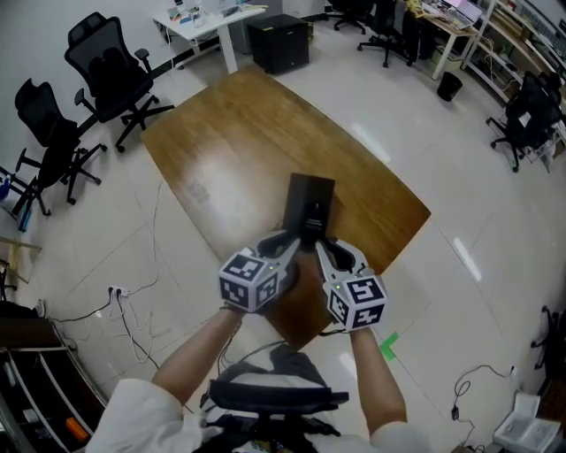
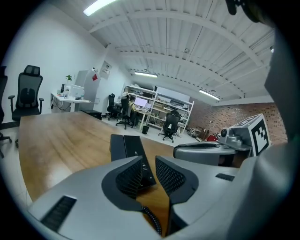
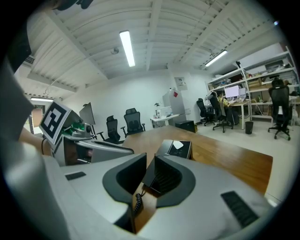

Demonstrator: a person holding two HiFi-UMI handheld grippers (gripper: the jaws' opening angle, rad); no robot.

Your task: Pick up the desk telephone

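A black desk telephone (image 1: 309, 205) lies on the wooden table (image 1: 239, 142), close to its near corner. Both grippers meet at the phone's near end. My left gripper (image 1: 294, 243) stands open by a narrow gap with nothing between its pads. In the left gripper view the telephone (image 2: 130, 146) lies just beyond the left gripper (image 2: 149, 169), and a coiled cord (image 2: 152, 221) runs below it. My right gripper (image 1: 324, 250) is also narrowly open and empty. In the right gripper view the telephone (image 3: 174, 149) shows past the right gripper (image 3: 150, 171), with the cord (image 3: 137, 201) underneath.
Black office chairs (image 1: 113, 75) stand left of the table, more chairs (image 1: 526, 115) at the right. A black cabinet (image 1: 279, 42) and a white desk (image 1: 208, 22) are at the back. Cables (image 1: 124, 310) trail on the floor. The table corner is just below my hands.
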